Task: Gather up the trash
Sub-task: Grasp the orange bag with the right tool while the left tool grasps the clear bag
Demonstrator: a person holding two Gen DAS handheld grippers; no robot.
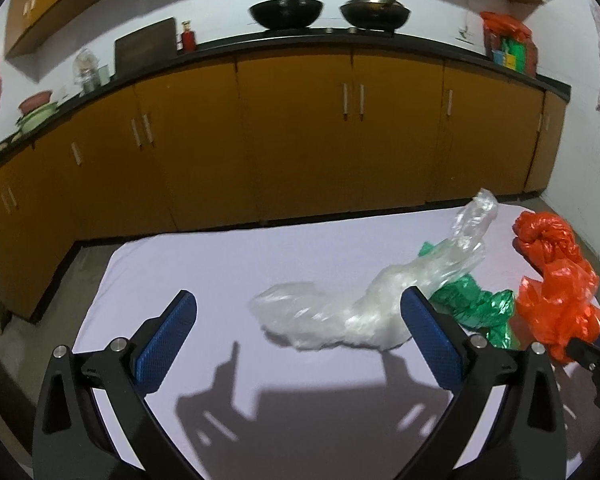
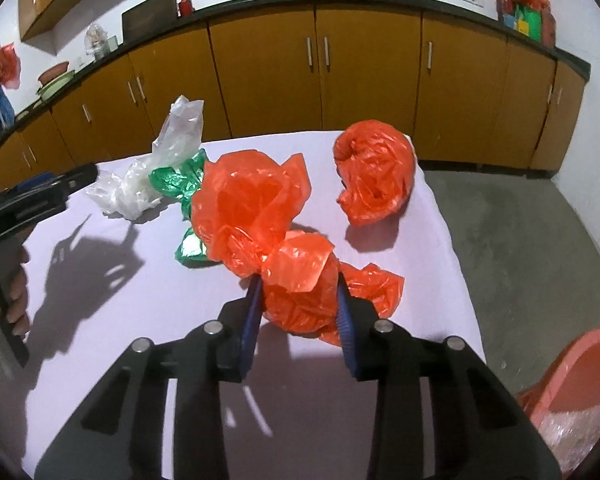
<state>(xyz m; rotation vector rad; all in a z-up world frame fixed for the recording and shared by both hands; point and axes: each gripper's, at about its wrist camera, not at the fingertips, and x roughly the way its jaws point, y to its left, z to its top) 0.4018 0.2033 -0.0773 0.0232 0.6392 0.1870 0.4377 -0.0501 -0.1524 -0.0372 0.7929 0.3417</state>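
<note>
A white-covered table [image 1: 220, 264] holds crumpled plastic bags. My right gripper [image 2: 298, 292] is shut on an orange-red bag [image 2: 252, 208], which also shows in the left wrist view [image 1: 560, 304]. My left gripper [image 1: 300, 312] is open and empty, just in front of a clear plastic bag [image 1: 364, 312], seen too in the right wrist view [image 2: 140, 184]. A green bag [image 1: 476, 304] lies between the clear and orange bags; it shows again [image 2: 180, 184]. A second orange-red bag [image 2: 374, 172] sits at the far right of the table, also visible [image 1: 540, 232].
A pink basin [image 2: 580, 392] with clear plastic in it stands on the floor right of the table. Yellow kitchen cabinets [image 1: 300, 128] with a black counter and two woks run behind the table. Grey floor [image 2: 520, 240] lies on the right.
</note>
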